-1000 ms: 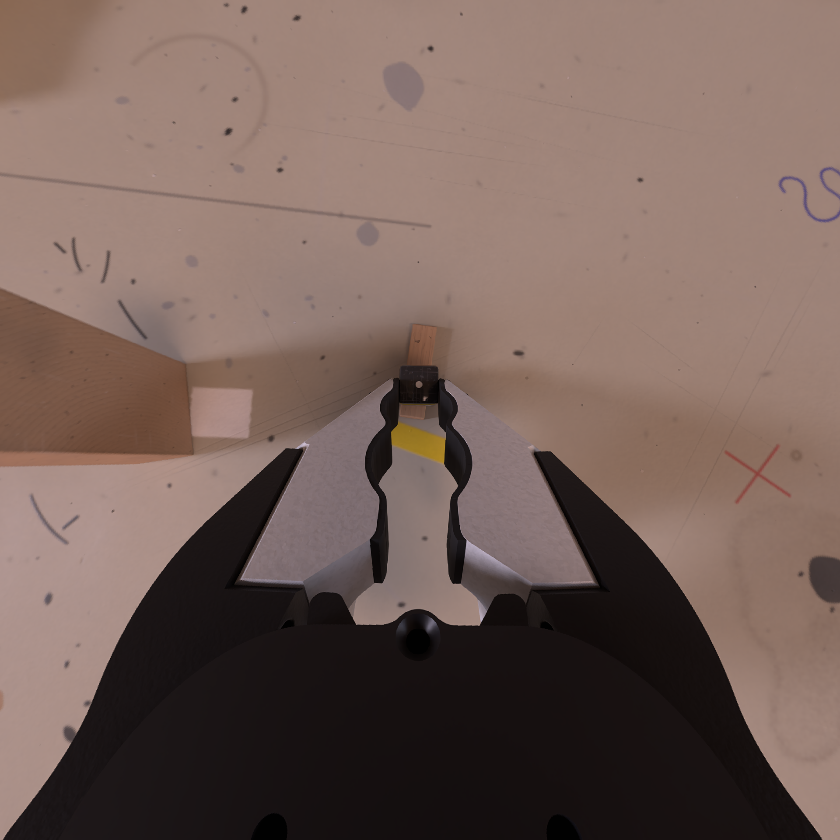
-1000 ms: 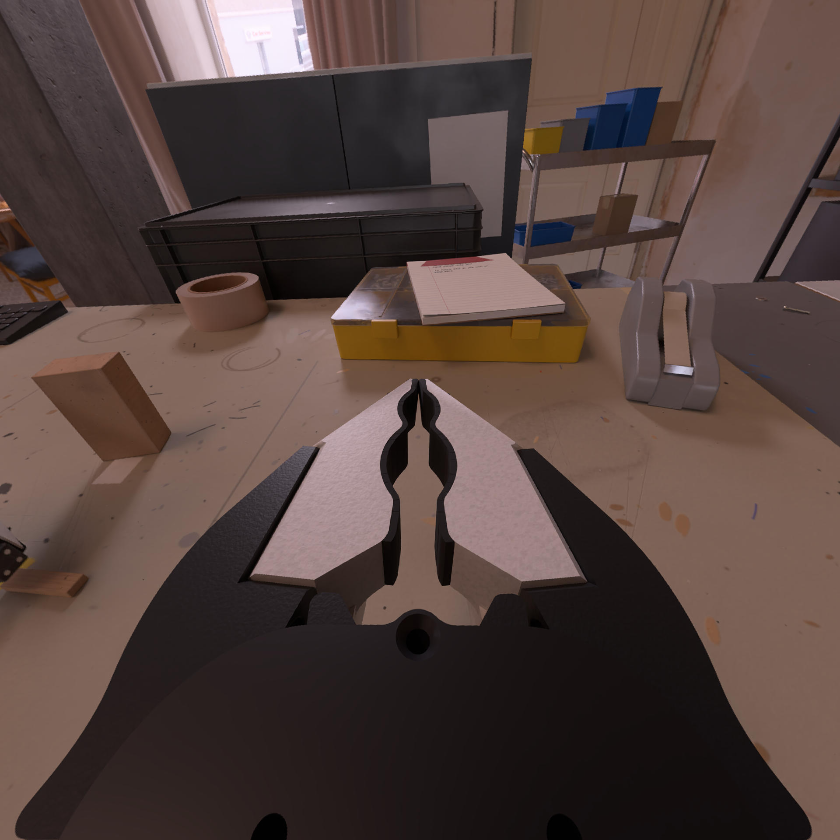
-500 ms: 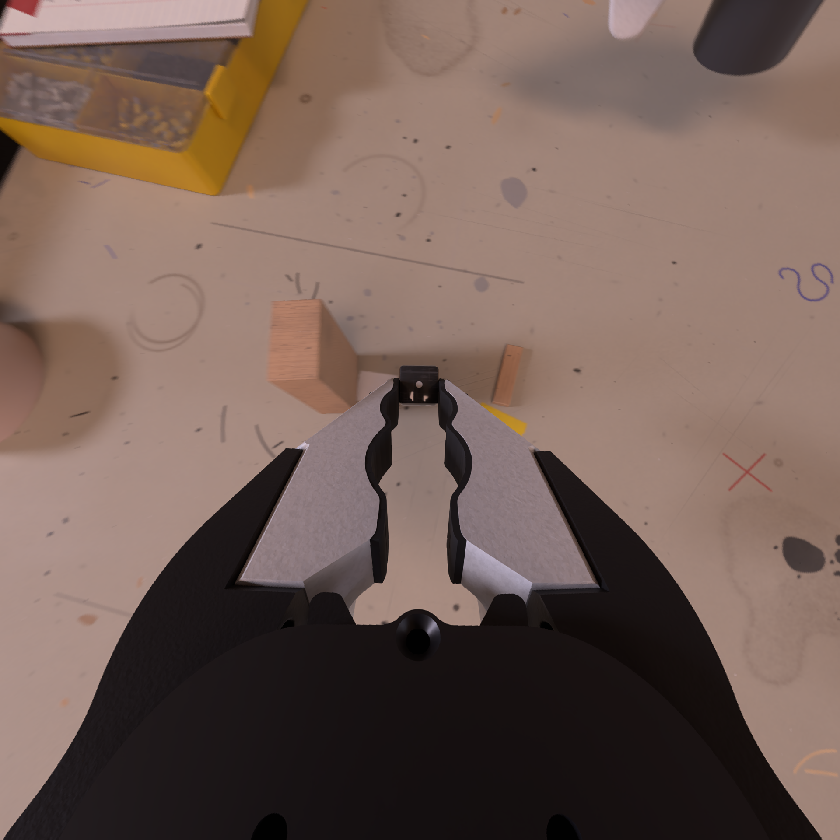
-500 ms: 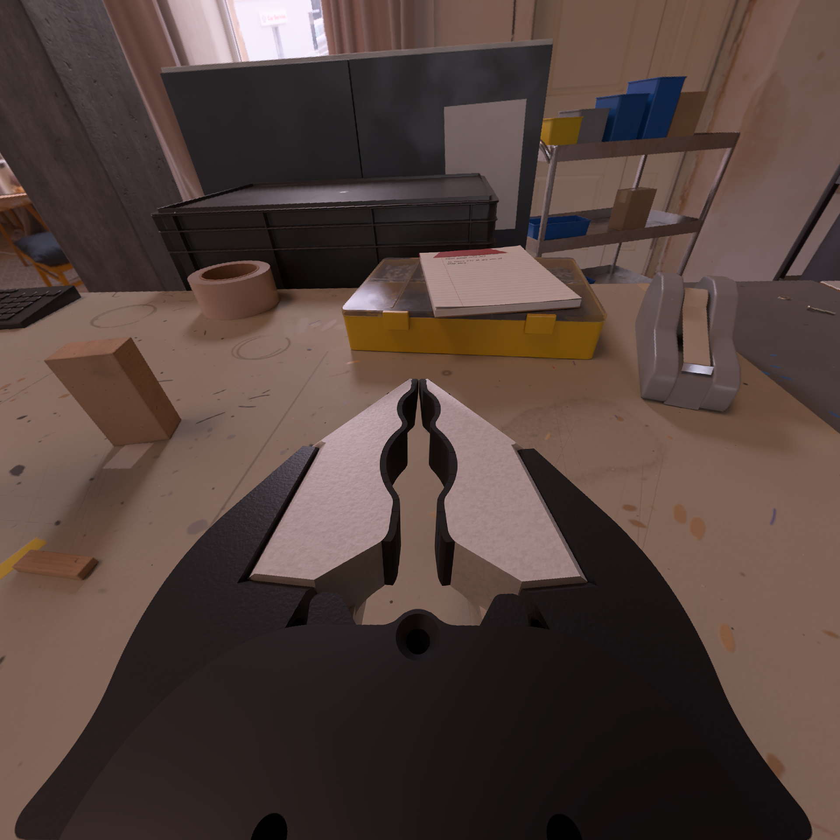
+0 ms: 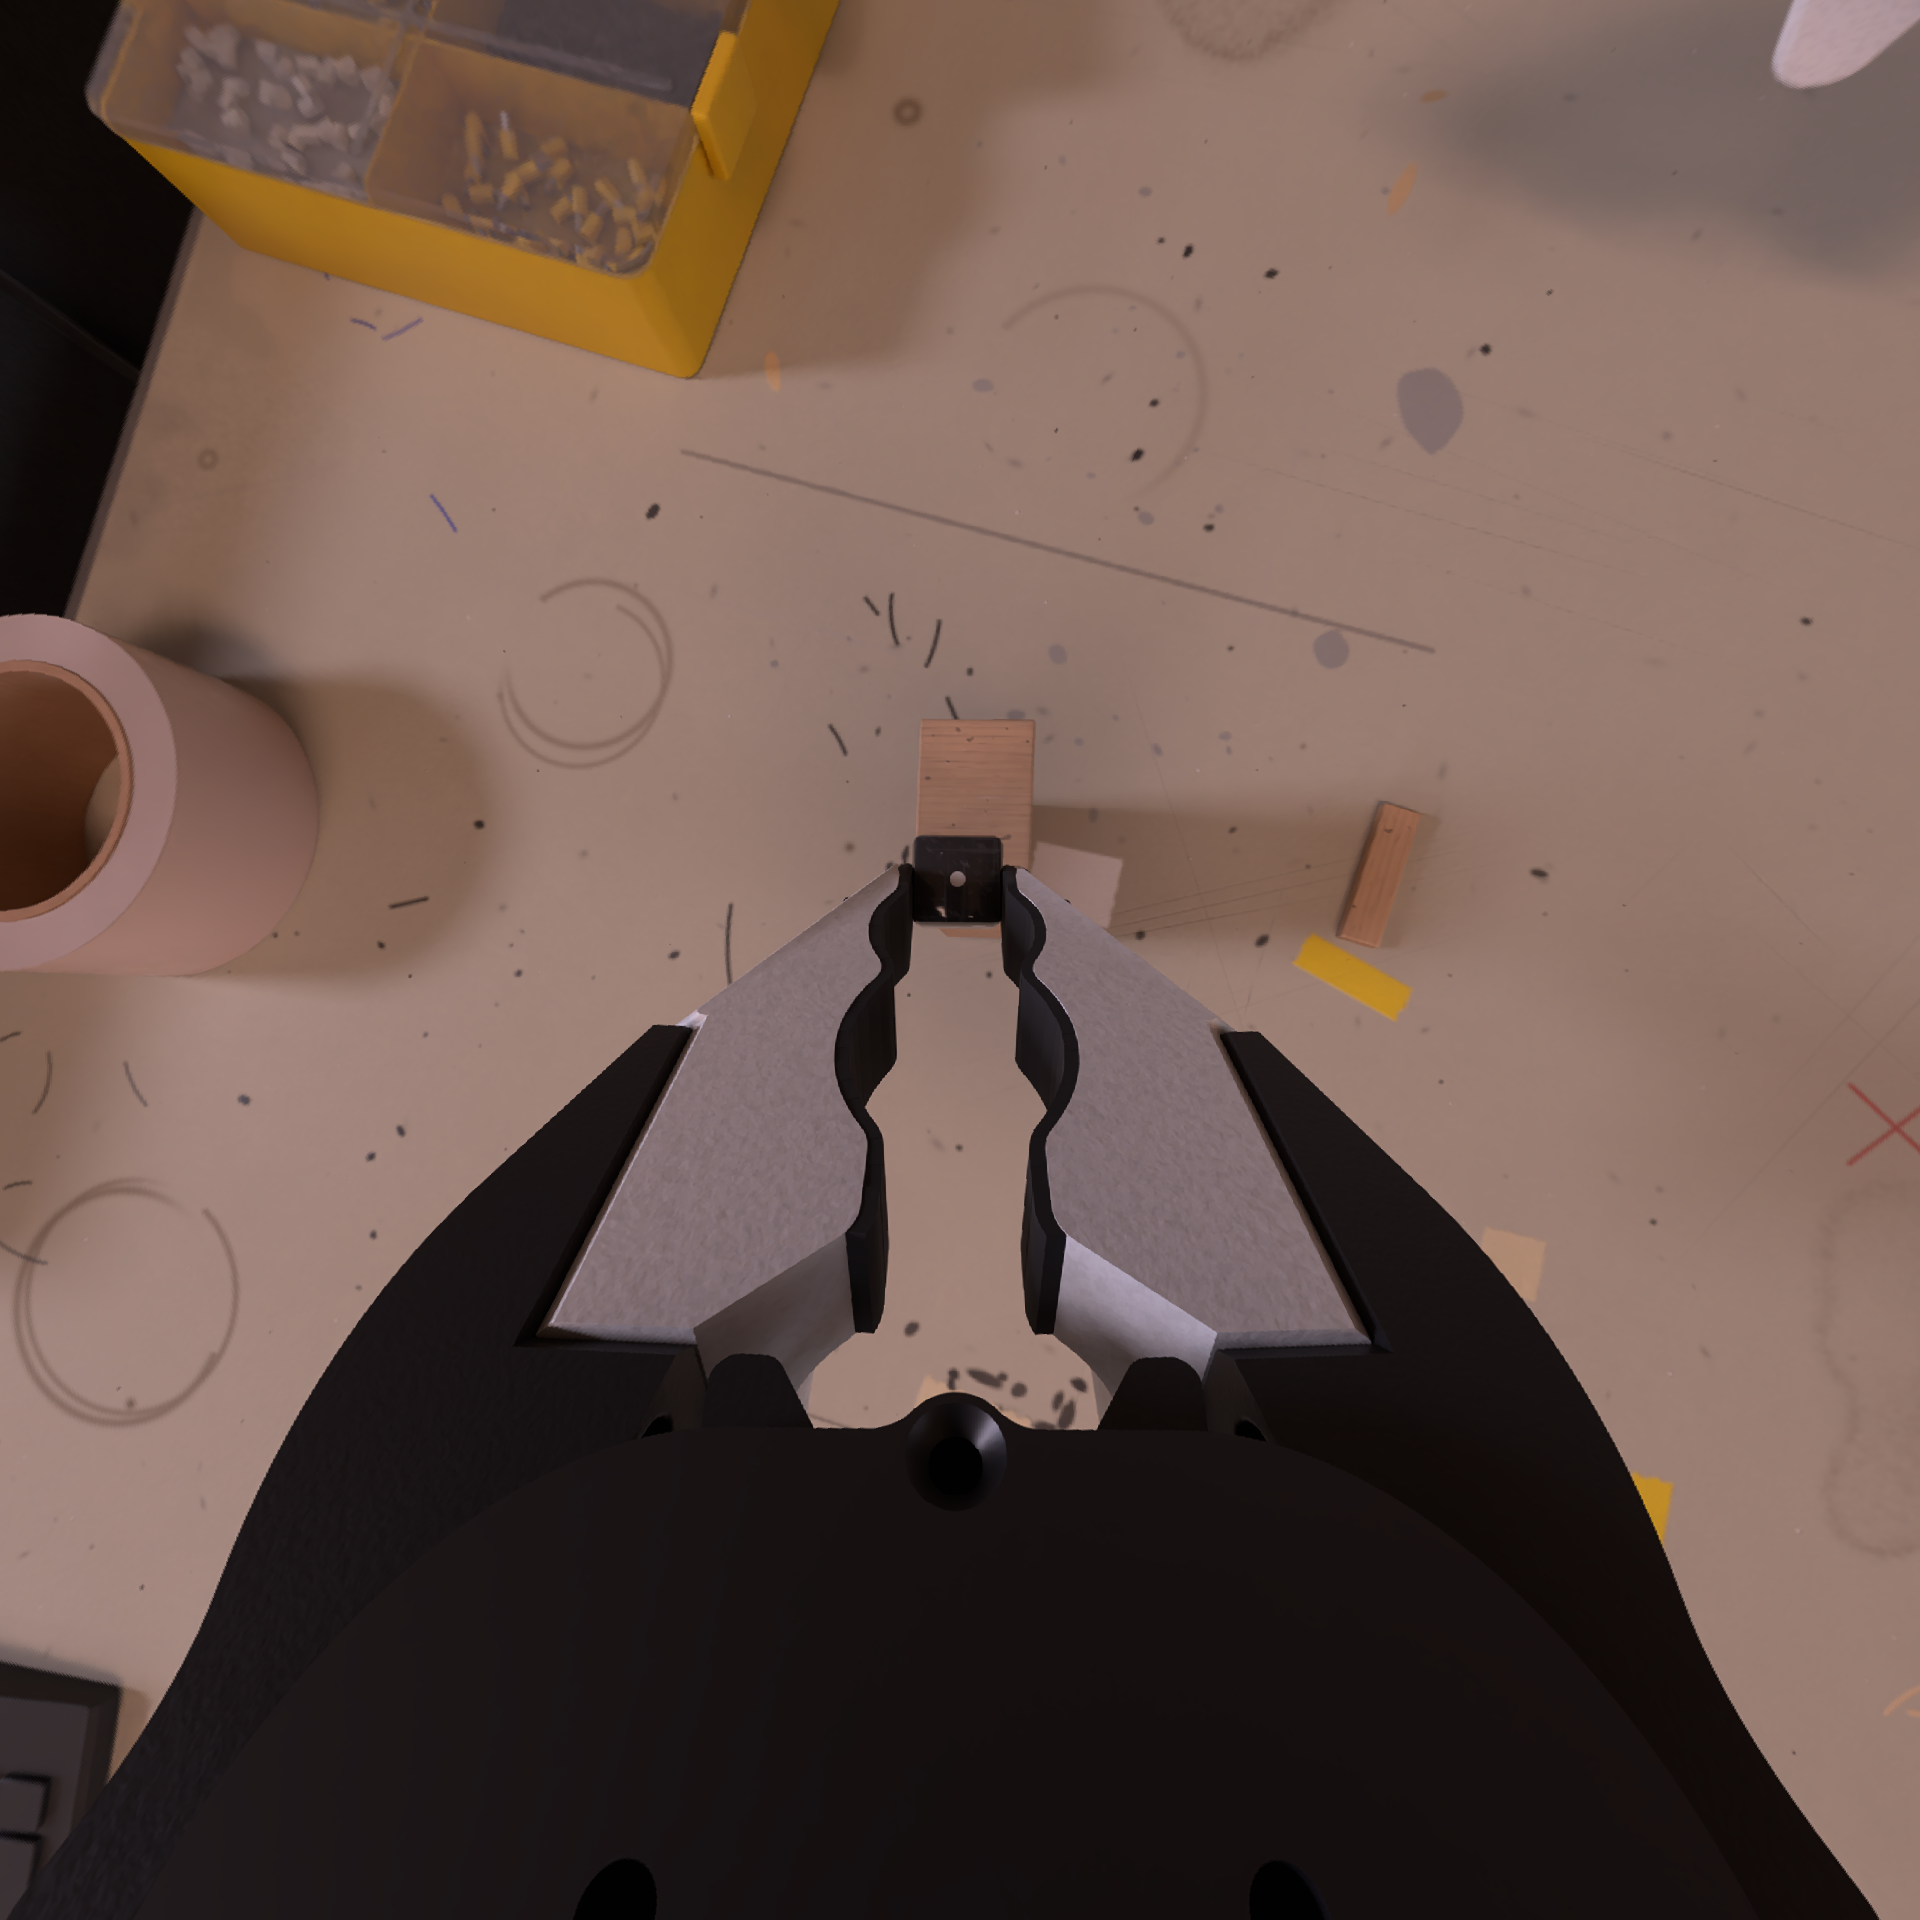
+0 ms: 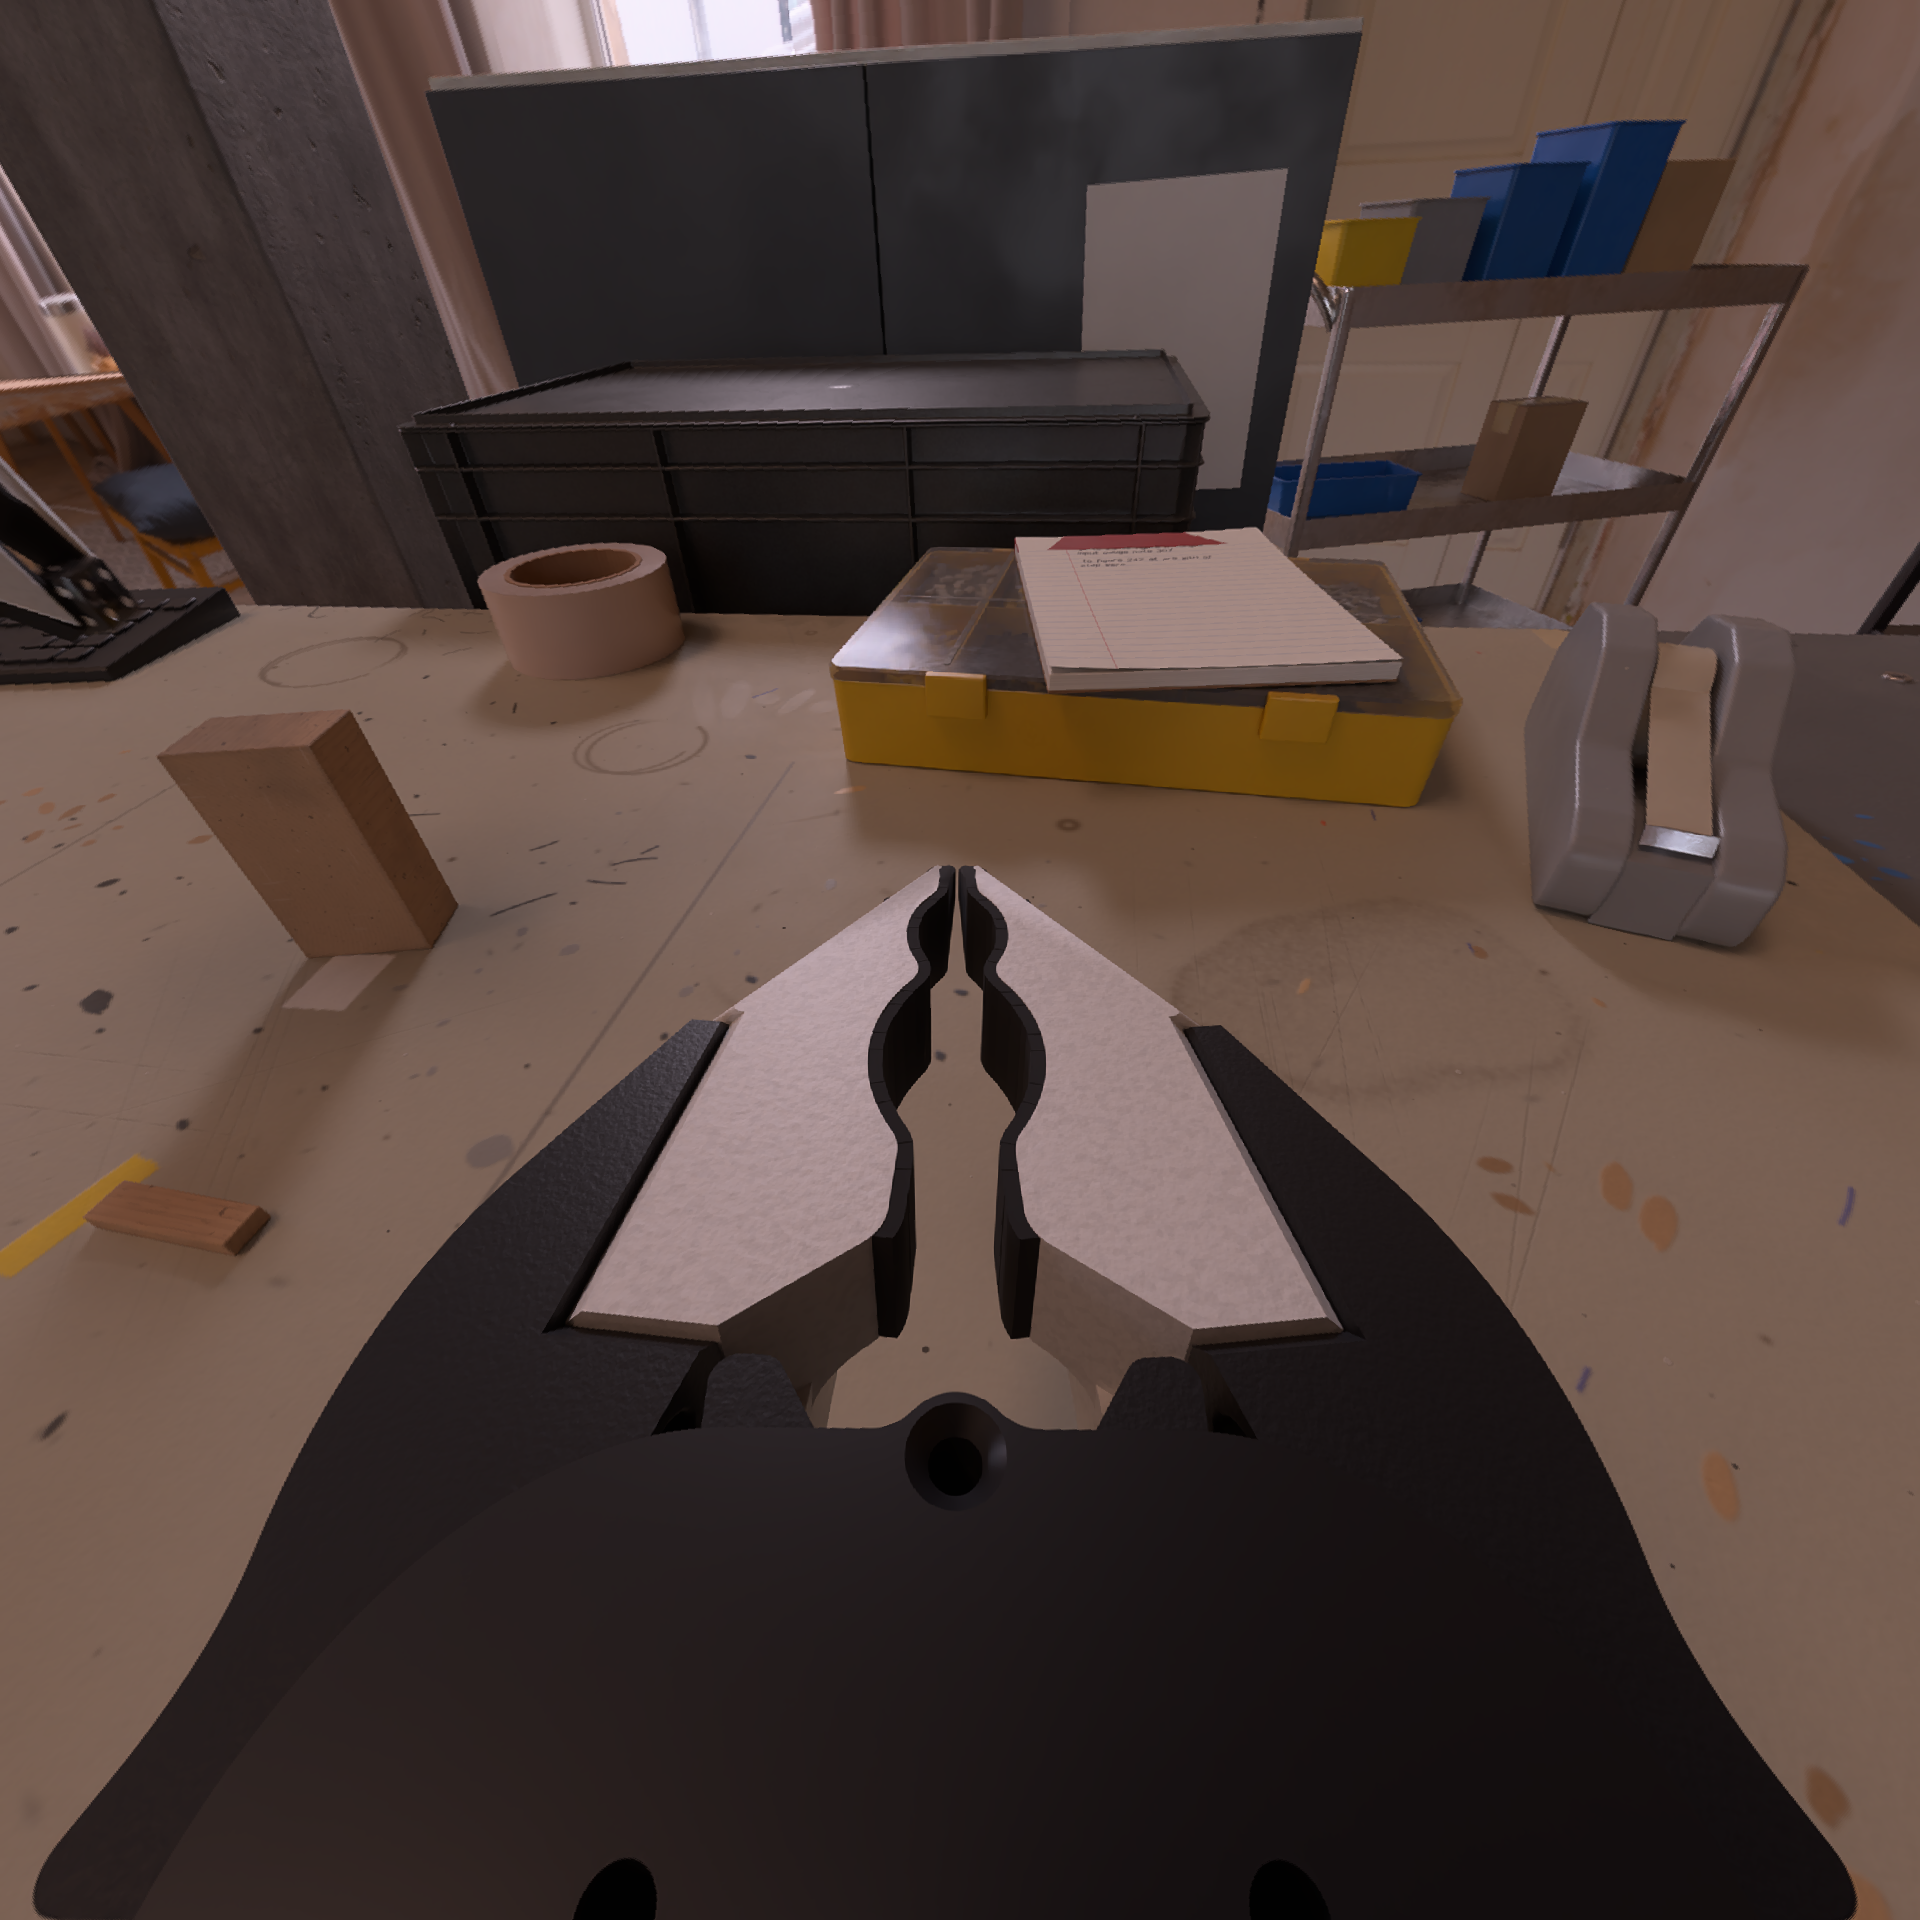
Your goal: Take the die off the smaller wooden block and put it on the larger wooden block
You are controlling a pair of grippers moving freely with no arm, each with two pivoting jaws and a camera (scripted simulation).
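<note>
Since the earlier frame the left gripper has carried the die clamped in its fingertips over the large block mid-counter, leaving the small block bare, while the right gripper hovers pinched closed, empty.

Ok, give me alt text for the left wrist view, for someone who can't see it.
Looking down, the left gripper holds a black die above the larger wooden block. The smaller wooden block lies bare on the table to the right, a tape roll left, a yellow parts box beyond.

Left looks down, right level; both show larger block.
</note>
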